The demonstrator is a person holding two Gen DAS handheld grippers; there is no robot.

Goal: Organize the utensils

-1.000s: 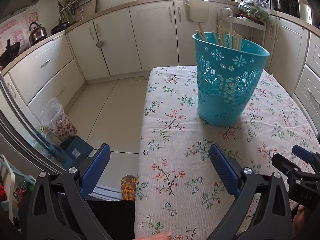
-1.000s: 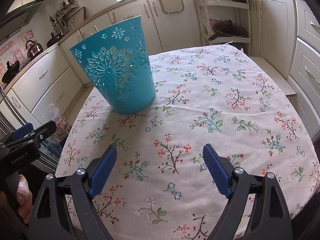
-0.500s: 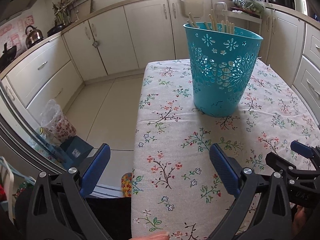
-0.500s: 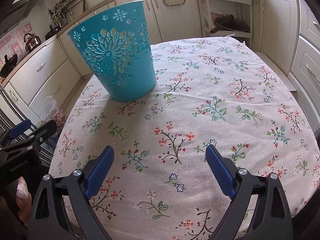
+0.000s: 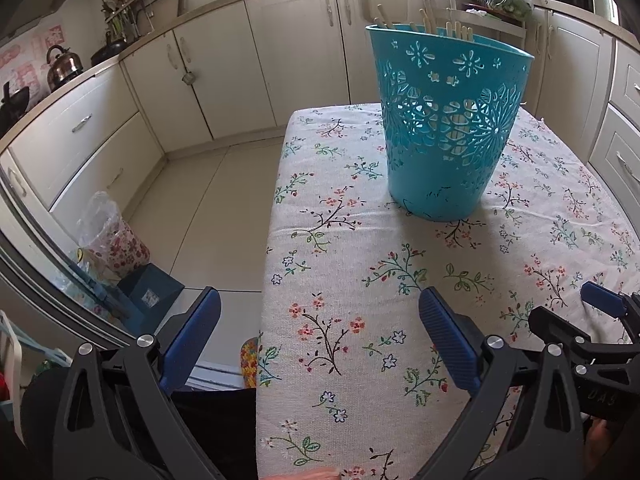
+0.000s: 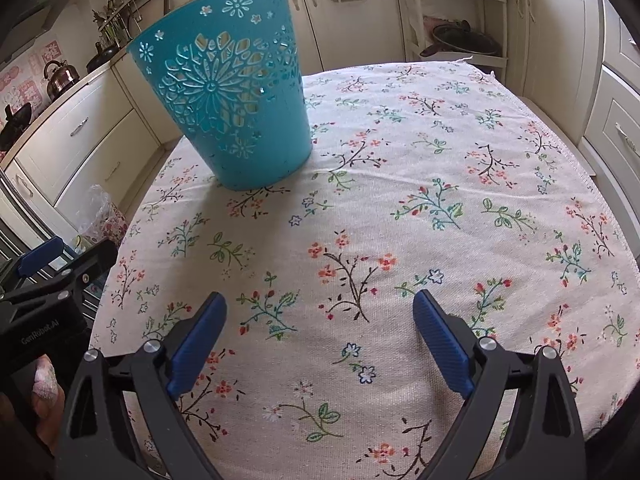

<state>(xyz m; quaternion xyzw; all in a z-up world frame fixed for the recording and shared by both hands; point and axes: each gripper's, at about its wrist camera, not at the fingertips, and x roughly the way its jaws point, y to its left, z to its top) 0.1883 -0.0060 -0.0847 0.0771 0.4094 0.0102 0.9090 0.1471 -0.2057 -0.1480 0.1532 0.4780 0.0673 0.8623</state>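
While you hold both tools low over the near edge of the desk (image 6: 460, 152), neither one grips anything. Your left gripper (image 5: 320, 336) has its blue fingers (image 5: 448, 340) spread wide apart, straddling the desk's left edge, so one finger hangs over the floor (image 5: 216, 200) and the other over the floral tablecloth (image 5: 360, 280). Your right gripper (image 6: 320, 332) is likewise spread wide, both fingers (image 6: 438, 338) above bare cloth.

The teal basket (image 5: 444, 128) stands upright on the cloth at about 1 o'clock in the left wrist view, well apart from that gripper. In the right wrist view the same basket (image 6: 232, 96) sits at about 11 o'clock, near the far left part of the desk. Pale wooden utensils (image 5: 430, 20) stand inside it, their tips poking above the rim at the back; you cannot tell exactly what kind they are.

Each tool shows at the edge of the other's view: the right one at 4 o'clock in the left view, the left one at 8 o'clock in the right view.
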